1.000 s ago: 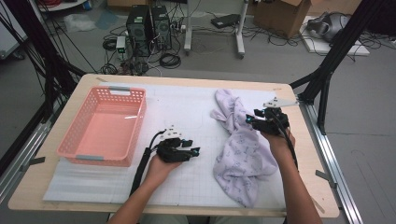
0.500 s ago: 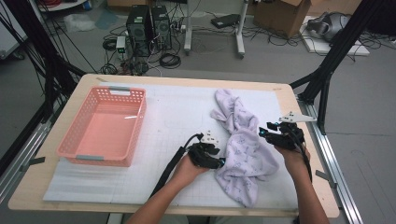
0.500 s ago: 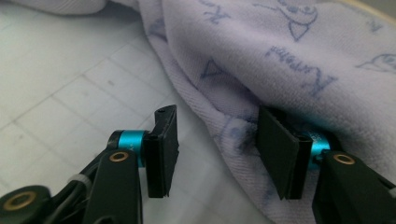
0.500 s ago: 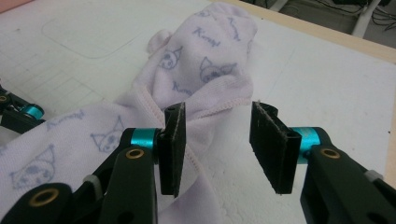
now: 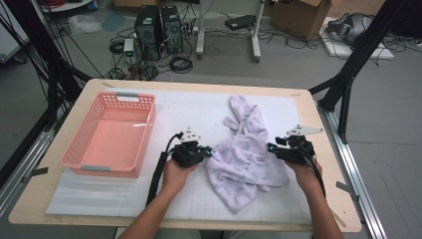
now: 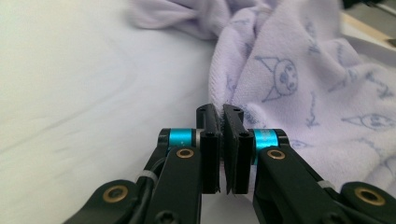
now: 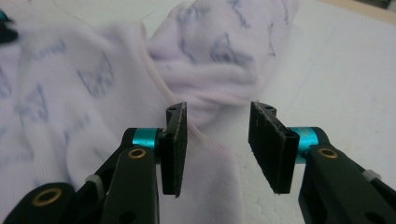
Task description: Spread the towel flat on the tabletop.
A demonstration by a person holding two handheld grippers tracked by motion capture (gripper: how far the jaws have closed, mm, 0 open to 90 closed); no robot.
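A pale lilac cloth printed with small cartoon faces lies crumpled on the white mat, right of the middle. My left gripper is at the cloth's left edge. Its jaws have just been closing and now stand together, with the cloth's hem pinched at their tips. My right gripper sits at the cloth's right edge. In the right gripper view its jaws stand apart, low over a fold of the cloth, without pressing on it.
A pink plastic basket stands on the left of the mat with nothing in it. The white mat covers most of the wooden table. Black frame legs, cables and boxes stand on the floor beyond the table.
The left hand has moved right from the middle of the mat to the cloth's left edge, and its jaws have closed there. The right hand has shifted right and nearer, to the cloth's right edge.
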